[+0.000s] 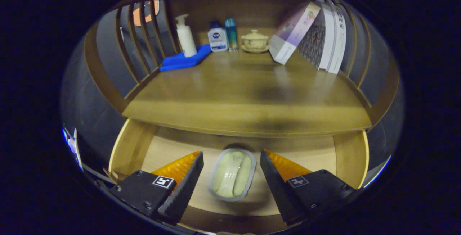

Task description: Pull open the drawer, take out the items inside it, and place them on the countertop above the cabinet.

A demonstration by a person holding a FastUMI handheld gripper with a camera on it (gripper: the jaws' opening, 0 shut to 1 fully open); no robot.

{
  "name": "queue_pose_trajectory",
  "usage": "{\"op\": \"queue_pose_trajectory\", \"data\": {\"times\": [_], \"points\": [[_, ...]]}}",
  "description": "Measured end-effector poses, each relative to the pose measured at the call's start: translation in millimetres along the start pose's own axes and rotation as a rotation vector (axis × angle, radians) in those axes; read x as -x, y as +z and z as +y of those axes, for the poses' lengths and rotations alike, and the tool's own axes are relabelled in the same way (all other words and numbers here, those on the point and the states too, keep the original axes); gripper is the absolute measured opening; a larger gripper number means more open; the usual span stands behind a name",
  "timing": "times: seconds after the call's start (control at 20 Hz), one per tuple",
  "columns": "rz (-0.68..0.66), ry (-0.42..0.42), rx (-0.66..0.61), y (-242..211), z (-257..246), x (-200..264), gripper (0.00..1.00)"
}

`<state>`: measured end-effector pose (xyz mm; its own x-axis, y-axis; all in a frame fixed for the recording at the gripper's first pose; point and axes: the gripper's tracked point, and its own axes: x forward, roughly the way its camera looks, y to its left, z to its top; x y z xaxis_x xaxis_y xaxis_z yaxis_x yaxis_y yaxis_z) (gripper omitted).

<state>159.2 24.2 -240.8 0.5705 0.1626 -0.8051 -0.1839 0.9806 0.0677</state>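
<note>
Drawer (345, 154) pulled open below surface (248, 98); tray (232, 174) lying on drawer floor between spread, empty tongs (232, 177), fingers flanking either long side, apparently aligned for a grasp and lift to the surface

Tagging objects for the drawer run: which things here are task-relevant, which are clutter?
Job:
open drawer
lidded container lying in it, between the fingers
gripper, open, astride the container
countertop

Lying about, at the countertop's back:
pump bottle
blue cloth
two small bottles
lidded teacup
leaning books
</note>
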Motion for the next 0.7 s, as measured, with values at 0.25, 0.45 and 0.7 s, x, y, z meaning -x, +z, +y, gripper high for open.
{"op": "queue_pose_trajectory", "data": {"times": [0.25, 0.45, 0.7], "points": [[0.142, -0.017, 0.023, -11.9, 0.9, -19.0, 0.97], [0.251, -0.040, 0.049, -26.5, -0.8, -29.0, 0.92], [0.308, -0.053, 0.060, -33.7, -2.0, -32.3, 0.62]]}}
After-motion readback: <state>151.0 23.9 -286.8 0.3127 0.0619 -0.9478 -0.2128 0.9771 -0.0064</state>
